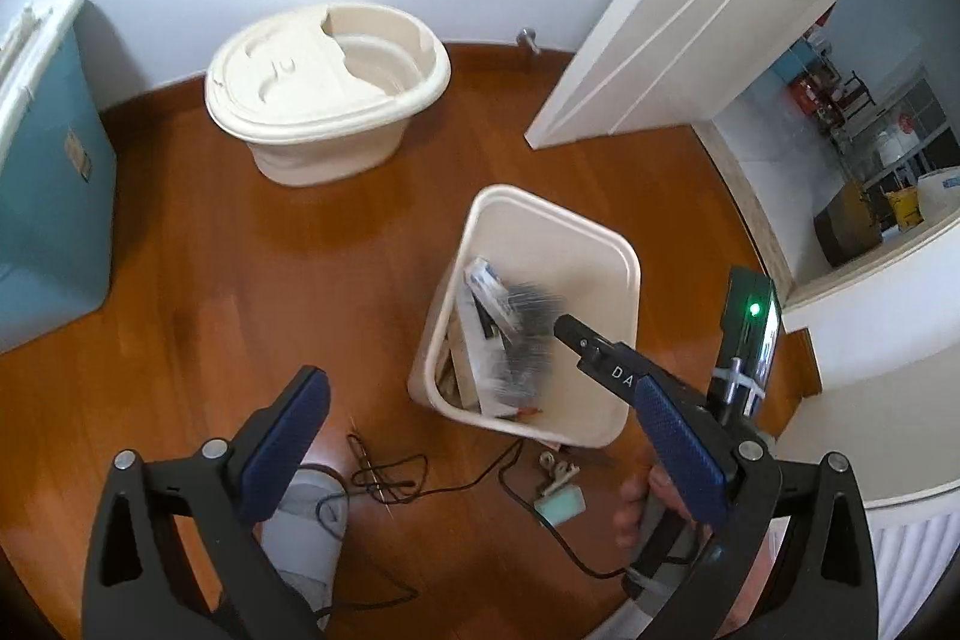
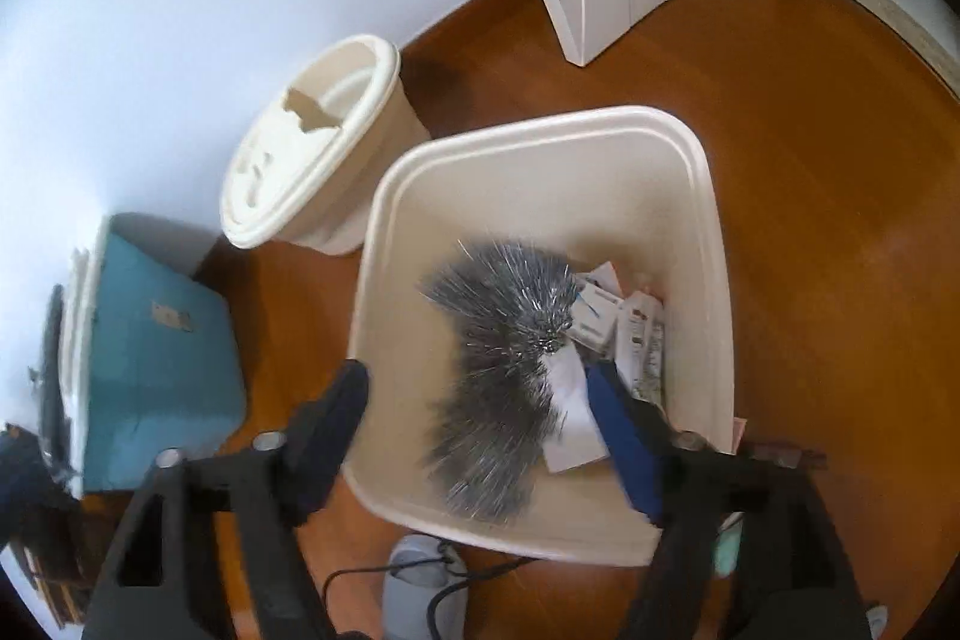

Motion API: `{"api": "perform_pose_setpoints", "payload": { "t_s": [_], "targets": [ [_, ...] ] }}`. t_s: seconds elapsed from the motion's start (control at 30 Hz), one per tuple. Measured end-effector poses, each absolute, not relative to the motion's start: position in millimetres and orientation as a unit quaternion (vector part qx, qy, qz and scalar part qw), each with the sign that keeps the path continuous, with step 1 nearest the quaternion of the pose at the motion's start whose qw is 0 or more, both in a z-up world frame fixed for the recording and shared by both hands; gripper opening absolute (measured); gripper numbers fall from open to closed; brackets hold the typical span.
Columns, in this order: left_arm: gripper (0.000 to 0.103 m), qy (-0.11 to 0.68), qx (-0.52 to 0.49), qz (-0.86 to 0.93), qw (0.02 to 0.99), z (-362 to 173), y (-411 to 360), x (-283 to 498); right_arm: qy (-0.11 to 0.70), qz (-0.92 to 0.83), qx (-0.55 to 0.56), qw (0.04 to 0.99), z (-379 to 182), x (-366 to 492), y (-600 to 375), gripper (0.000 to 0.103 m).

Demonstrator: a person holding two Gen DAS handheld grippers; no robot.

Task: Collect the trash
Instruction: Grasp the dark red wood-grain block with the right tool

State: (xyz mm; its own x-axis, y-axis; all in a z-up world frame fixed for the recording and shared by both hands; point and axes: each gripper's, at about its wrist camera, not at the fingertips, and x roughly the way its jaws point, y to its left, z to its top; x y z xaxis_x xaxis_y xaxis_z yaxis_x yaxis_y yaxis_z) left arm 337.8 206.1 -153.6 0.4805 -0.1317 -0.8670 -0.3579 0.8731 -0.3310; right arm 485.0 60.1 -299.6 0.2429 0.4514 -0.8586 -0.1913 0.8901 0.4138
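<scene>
My right gripper (image 2: 480,424) hangs open over the cream bin (image 2: 714,232); the silver tinsel (image 2: 498,358) lies loose inside on papers (image 2: 642,334), light, soft, springy, best pinched at its dense core; my left gripper (image 1: 474,436) is open too; floor scraps (image 1: 561,490) sit among black cables (image 1: 390,478) that could snag

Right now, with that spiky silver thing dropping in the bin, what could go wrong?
1. The silver tinsel looks bulky and springy; it may puff up over the bin rim instead of settling.
2. The right gripper hangs open over the bin, one finger inside; strands might snag on it when it lifts.
3. A black cable lies looped on the floor by the person's foot, an easy trip.
</scene>
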Motion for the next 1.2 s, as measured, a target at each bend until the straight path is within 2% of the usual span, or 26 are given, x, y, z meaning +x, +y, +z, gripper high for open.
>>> {"api": "perform_pose_setpoints", "payload": {
  "t_s": [0.2, 0.3, 0.43, 0.6, 0.67, 0.8, 1.1, 1.17, 1.2],
  "targets": [
    [0.103, 0.514, -0.211, 0.064, 0.829, -162, 197, 336, 0.566, 0.254, 0.088, 0.78, -257, 462, 13, 0.08],
    [0.103, 0.523, -0.193, 0.061, 0.828, -173, 181, 338, 0.566, 0.256, 0.014, 0.784, -259, 442, -34, 0.086],
    [0.103, 0.526, -0.152, 0.044, 0.836, -183, 144, 345, 0.609, 0.203, -0.073, 0.763, -323, 425, -97, 0.086],
    [0.103, 0.519, -0.121, 0.037, 0.846, -209, 98, 351, 0.583, 0.258, -0.274, 0.72, -425, 407, -97, 0.084],
    [0.103, 0.516, -0.113, 0.037, 0.848, -223, 83, 353, 0.589, 0.281, -0.28, 0.704, -458, 413, -99, 0.082],
    [0.103, 0.522, -0.124, 0.025, 0.844, -258, 58, 348, 0.603, 0.302, -0.252, 0.694, -508, 434, -102, 0.072],
    [0.103, 0.565, -0.061, -0.004, 0.823, -332, 15, 331, 0.598, 0.343, -0.294, 0.662, -576, 442, -95, 0.065],
    [0.103, 0.573, -0.04, -0.012, 0.818, -346, 3, 323, 0.601, 0.348, -0.295, 0.656, -587, 441, -95, 0.058],
    [0.103, 0.578, -0.034, -0.013, 0.815, -351, -1, 321, 0.604, 0.352, -0.298, 0.65, -592, 439, -94, 0.048]
  ]
}}
